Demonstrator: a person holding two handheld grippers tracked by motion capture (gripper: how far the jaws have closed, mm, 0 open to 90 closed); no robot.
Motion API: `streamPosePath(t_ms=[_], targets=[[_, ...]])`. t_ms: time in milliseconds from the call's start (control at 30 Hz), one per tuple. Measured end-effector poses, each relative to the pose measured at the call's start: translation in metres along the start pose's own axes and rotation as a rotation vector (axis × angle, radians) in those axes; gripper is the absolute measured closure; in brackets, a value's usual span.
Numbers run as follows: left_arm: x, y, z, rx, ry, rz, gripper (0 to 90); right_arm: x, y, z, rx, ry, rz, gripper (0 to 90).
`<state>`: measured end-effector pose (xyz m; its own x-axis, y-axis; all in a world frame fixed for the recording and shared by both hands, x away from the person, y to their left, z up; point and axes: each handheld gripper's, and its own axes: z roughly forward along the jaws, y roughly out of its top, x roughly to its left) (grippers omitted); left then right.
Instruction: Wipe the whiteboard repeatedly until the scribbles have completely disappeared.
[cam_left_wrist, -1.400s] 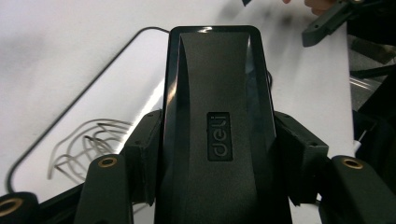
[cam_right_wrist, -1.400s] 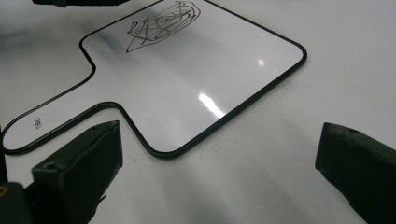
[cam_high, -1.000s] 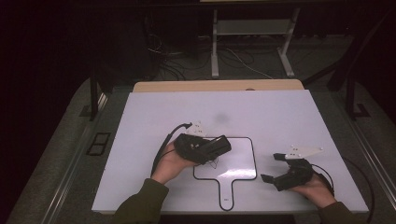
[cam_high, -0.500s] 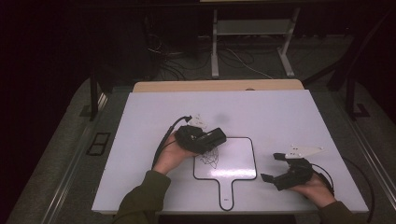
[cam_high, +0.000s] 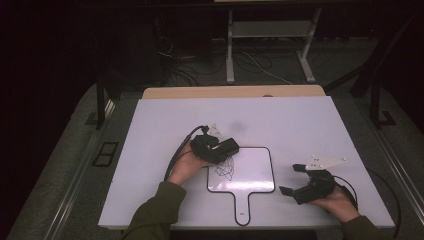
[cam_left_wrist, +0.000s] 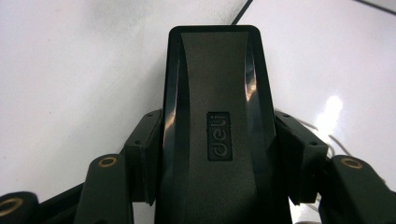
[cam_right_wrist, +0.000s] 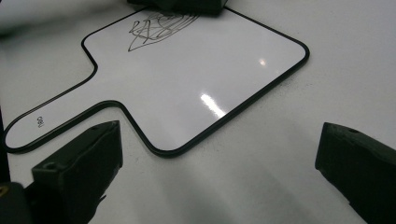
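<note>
A small white paddle-shaped whiteboard with a thin black border and a short handle (cam_high: 245, 172) is taken as the landmark; it lies flat on the white bench (cam_high: 280, 120), with its handle toward the person.

A black oblong whiteboard eraser with a matte grey top strip (cam_left_wrist: 215, 126) is held in the left gripper (cam_high: 220, 149), whose pads are pressed on its two long sides. In the left gripper view the lower end of the eraser is cut off by the picture edge, and its underside is hidden, so it cannot be told whether it touches the whiteboard. In the high view the eraser is seen at the upper left corner of the whiteboard, but it is dark there and hard to separate from the gripper. On a small raised plate in the middle of the eraser the word "deli" can be read.

A black scribble of marker lines (cam_right_wrist: 156, 25) is drawn on the whiteboard near that same corner; its upper part is covered by the eraser. No letters can be made out in it. A small printed mark (cam_right_wrist: 40, 122) is seen on the handle, too small to be read with certainty.

The right gripper (cam_high: 296, 181) is held to the right of the whiteboard, just beside it, with its jaws wide apart and nothing between them.
</note>
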<state>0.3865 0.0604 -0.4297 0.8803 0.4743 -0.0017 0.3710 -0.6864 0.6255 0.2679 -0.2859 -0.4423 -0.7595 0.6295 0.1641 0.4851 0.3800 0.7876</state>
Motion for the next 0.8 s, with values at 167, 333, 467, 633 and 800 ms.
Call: streamPosePath(t_ms=[167,333,467,633,800], targets=[[0.0016,-0.0018,0.0024,0.010,0.003,-0.001,39.5,0.0002,0.0000,-0.0002,-0.002,-0.001,0.001,0.0],[0.0010,-0.0034,0.0041,0.018,0.005,0.005,39.5,0.0001,0.0000,0.0002,-0.003,-0.003,-0.001,0.0],[-0.0002,-0.0032,0.0047,0.019,0.013,0.013,39.5,0.0002,-0.0001,0.0002,-0.002,-0.004,0.001,0.0],[-0.0002,-0.0035,0.0048,0.017,0.012,0.011,39.5,0.0000,0.0000,0.0001,-0.002,-0.004,0.000,0.0],[-0.0009,-0.0030,0.0047,0.024,0.015,0.009,39.6,-0.0001,0.0001,0.0003,-0.001,-0.005,0.002,0.0]])
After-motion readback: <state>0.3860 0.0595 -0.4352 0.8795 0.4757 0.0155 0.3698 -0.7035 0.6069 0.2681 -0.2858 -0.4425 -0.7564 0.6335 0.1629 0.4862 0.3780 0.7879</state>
